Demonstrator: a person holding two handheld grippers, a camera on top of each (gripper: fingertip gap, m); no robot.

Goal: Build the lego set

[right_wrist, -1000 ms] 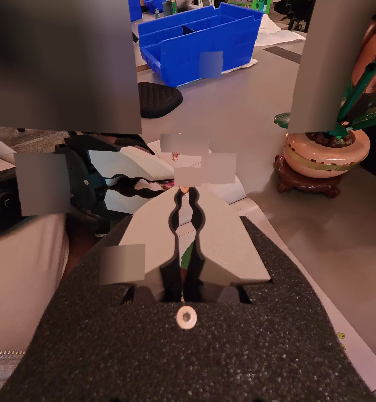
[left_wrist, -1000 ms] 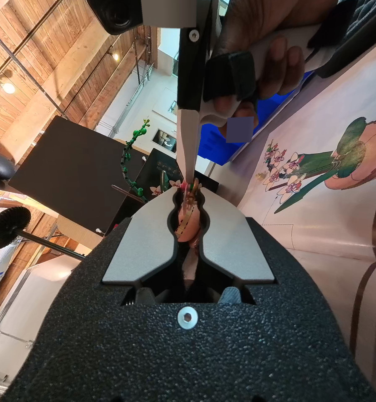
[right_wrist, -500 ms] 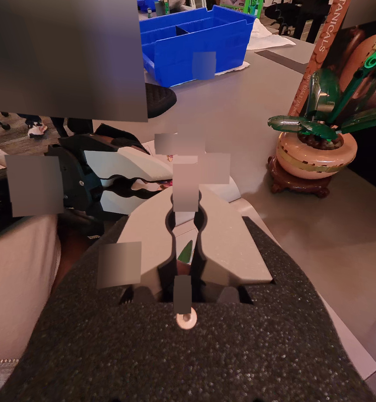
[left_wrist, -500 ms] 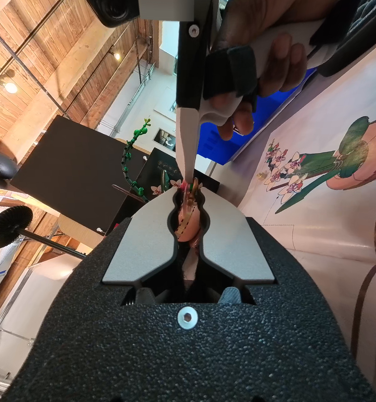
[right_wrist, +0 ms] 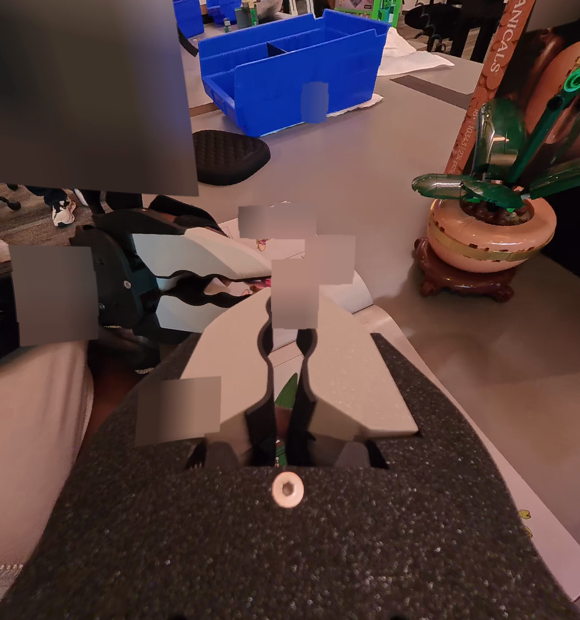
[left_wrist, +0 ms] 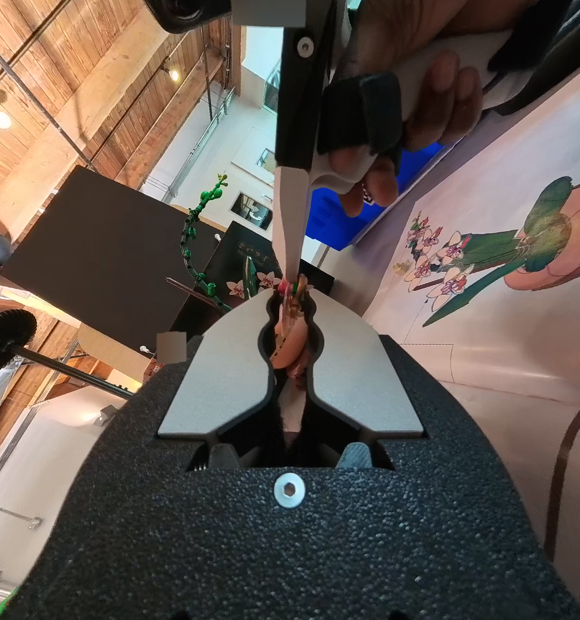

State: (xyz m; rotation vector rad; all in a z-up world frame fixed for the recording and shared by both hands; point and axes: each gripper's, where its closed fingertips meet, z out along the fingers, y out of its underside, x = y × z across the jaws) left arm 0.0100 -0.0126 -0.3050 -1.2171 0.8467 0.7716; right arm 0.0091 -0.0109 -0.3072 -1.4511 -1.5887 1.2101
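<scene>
My left gripper (left_wrist: 291, 293) is shut on a small pink, green and gold lego flower piece (left_wrist: 290, 291) at its tips. My right gripper (right_wrist: 293, 298) has its jaws close together; a patch hides its tips. In the left wrist view the right gripper (left_wrist: 290, 268) comes from above and its tip meets the same piece. In the right wrist view the left gripper (right_wrist: 261, 283) lies sideways at the left, tip to tip with mine. The built lego orchid pot (right_wrist: 490, 241) with green leaves (right_wrist: 466, 191) stands at the right.
An open instruction booklet (left_wrist: 483, 285) lies under both grippers. A blue bin (right_wrist: 292, 73) and a black wrist rest (right_wrist: 228, 157) sit at the back of the grey table (right_wrist: 449, 369). The set's box (right_wrist: 496, 67) stands behind the pot. A green lego stem (left_wrist: 194, 241) rises near it.
Both grippers stay tip to tip at the flower piece. The right wrist view has shifted slightly and more of the pot's leaves show now.
</scene>
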